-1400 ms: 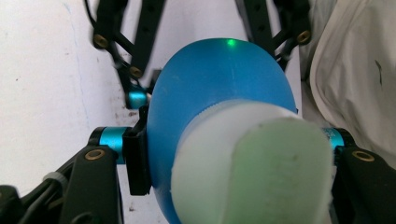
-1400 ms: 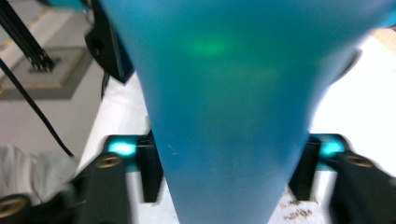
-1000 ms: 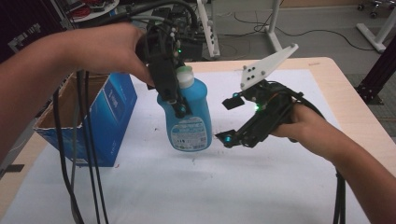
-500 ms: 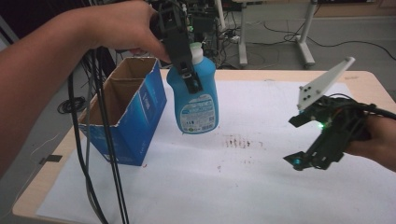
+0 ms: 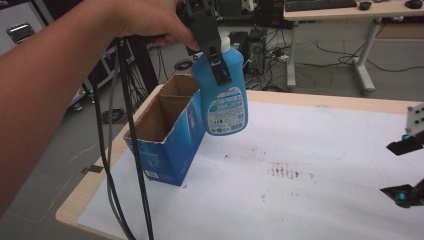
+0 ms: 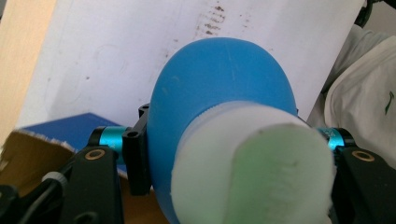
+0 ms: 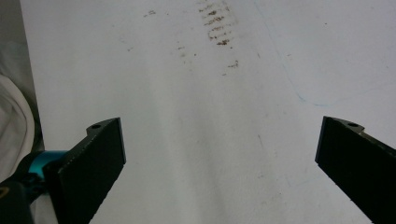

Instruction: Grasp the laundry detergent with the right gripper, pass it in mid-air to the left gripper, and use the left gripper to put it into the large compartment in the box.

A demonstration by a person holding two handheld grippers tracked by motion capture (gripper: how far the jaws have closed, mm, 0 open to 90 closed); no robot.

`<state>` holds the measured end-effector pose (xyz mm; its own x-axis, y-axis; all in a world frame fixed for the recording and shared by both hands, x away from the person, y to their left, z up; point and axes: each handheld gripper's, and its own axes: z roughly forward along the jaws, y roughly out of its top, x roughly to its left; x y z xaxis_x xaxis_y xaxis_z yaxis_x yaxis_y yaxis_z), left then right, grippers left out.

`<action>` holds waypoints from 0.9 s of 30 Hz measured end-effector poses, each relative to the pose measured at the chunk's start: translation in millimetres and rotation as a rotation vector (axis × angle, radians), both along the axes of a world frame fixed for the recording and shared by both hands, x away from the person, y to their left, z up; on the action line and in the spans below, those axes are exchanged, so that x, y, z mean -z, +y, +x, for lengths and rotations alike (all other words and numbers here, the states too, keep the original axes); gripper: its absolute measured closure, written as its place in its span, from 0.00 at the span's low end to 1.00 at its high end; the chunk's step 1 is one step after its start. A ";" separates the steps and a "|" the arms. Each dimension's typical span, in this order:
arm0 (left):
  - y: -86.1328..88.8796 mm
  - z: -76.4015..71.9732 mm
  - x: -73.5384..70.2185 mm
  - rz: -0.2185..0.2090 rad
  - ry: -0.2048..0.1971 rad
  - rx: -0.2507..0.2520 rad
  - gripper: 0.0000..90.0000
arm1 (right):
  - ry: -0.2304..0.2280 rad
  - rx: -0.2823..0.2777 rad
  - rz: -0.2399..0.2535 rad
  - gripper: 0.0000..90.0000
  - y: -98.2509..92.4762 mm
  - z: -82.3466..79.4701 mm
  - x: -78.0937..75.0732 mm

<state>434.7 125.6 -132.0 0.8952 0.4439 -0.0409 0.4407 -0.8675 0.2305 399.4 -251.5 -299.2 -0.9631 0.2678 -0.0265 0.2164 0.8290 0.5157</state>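
A blue bottle (image 5: pixel 225 95) with a white cap hangs in the air, upright, just right of the open blue cardboard box (image 5: pixel 167 127). My left gripper (image 5: pixel 212 45) is shut on the bottle near its neck, and the person's hand holds it high. Looking down along that gripper, the bottle's blue shoulder (image 6: pixel 224 88) and pale cap (image 6: pixel 261 172) sit between the two black jaws. My right gripper (image 5: pixel 405 167) stands open at the table's right edge, low over the white sheet. Its jaws are far apart with nothing between them (image 7: pixel 219 158).
The box stands at the table's left side with its top flaps open. A white sheet (image 5: pixel 300 200) covers the table and bears brown smudges (image 5: pixel 285 172) near its middle. Black cables (image 5: pixel 125 150) hang down past the box's front. Desks and wires fill the floor behind.
The left gripper has lifted the bottle higher and carried it left toward the box. The right gripper has drawn back to the right edge and stays open.
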 end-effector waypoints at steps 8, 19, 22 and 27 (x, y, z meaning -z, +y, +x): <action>34.6 -5.2 -20.0 -0.007 -0.009 -0.101 0.42 | -0.018 0.003 0.013 0.01 -2.7 2.5 -0.2; 72.9 -16.0 -36.7 -0.017 -0.027 -0.212 0.42 | -0.010 0.009 0.015 0.01 -1.2 6.7 1.6; 87.1 -20.4 -42.3 -0.021 -0.037 -0.244 0.42 | -0.013 0.006 0.014 0.01 -2.2 7.8 2.0; 101.0 -25.0 -43.1 -0.013 -0.046 -0.269 0.42 | -0.012 0.015 0.018 0.01 -3.0 7.9 1.6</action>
<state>409.7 226.6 -88.9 0.7460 0.6659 -0.0099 0.6439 -0.7173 0.2662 407.2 -254.4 -300.8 -0.9586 0.2828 -0.0329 0.2225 0.8163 0.5330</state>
